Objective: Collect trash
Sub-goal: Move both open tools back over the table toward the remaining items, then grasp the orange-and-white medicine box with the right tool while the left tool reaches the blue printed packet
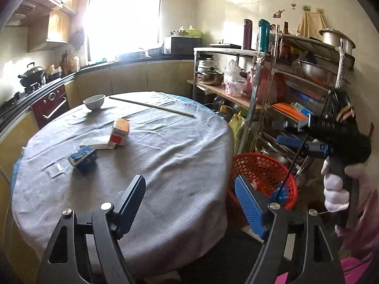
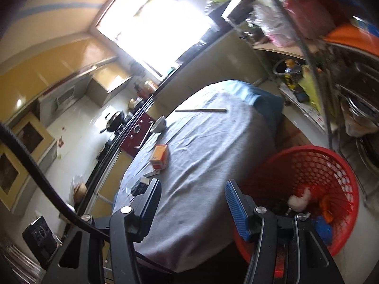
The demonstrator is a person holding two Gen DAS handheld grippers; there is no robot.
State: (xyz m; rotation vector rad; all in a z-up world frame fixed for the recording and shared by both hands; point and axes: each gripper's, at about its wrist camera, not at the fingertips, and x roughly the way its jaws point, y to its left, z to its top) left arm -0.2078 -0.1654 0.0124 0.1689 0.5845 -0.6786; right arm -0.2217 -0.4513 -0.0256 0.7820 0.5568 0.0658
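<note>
A round table (image 1: 165, 156) draped in grey cloth fills the space ahead of the jaws. Beyond it, a bright window (image 1: 123, 19) washes out the far wall above a dark countertop (image 1: 132, 59) with yellow cabinets (image 1: 128, 78). Right of the jaws, a metal shelving rack (image 1: 305, 90) stands against white tiled wall (image 1: 248, 2).

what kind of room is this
Most likely a home kitchen: a wok on the stove, a microwave on the counter under the window, and a metal rack stacked with pots and bottles beside the cloth-covered round table.
</note>
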